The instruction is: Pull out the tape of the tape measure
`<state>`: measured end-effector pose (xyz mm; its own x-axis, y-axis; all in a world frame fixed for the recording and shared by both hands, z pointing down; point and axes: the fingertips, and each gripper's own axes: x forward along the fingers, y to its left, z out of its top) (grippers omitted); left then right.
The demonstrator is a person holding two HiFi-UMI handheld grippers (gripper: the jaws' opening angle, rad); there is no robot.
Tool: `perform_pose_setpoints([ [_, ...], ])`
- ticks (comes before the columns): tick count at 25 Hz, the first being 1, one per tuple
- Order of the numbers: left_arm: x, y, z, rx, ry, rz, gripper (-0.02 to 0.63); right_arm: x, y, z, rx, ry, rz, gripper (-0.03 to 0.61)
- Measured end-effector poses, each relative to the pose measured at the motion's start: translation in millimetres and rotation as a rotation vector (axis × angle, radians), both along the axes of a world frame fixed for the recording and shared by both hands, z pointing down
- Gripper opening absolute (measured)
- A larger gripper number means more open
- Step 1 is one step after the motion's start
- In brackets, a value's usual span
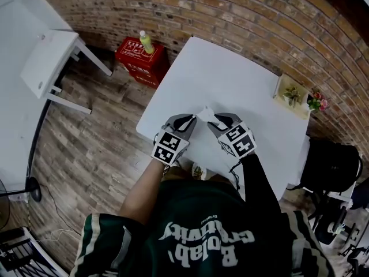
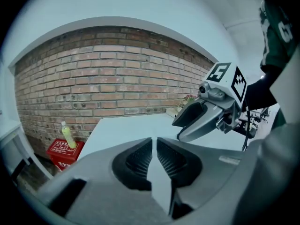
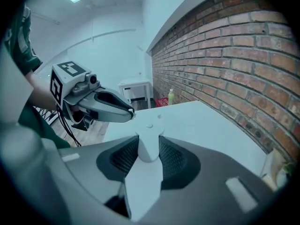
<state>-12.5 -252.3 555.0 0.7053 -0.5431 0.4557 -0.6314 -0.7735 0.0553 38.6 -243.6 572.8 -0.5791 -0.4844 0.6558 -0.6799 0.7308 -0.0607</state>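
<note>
White table [image 1: 230,79] under a brick wall [image 1: 230,10]: my right gripper [image 3: 150,149] clamps the white tape measure [image 1: 204,114], my left gripper [image 2: 154,149] is closed to a slit beside it, and no tape is visibly drawn out yet.

White table [image 1: 230,79] — planter tray [image 1: 291,96] atop

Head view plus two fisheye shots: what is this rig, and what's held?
No robot: a person holds a two-jaw gripper in each hand. The head view looks down from the person's head; each gripper view looks along that gripper's own jaws. Both hang over a white table with a small planter at its edge. The right gripper clamps a white tape measure. The left gripper has its jaws nearly together beside it; whether they pinch the tape I can't tell.
</note>
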Motion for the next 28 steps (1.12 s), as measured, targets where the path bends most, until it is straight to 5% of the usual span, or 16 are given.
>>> perform_pose_setpoints([
  [12,-24.3,-17.8,-2.3,0.016,-0.111,-0.2,0.038,21.3,-9.6,1.2,-0.084,-0.031,0.186,0.15],
  [20,-35.4,-13.2,23.1,-0.217,-0.043,-0.284,0.038,11.8,0.8,19.9,-0.296,-0.086,0.238,0.15],
  [28,-48.6,-11.5,44.5,-0.335,-0.112,-0.364,0.04,10.3,3.2,36.1,-0.323,0.039,0.248,0.15],
])
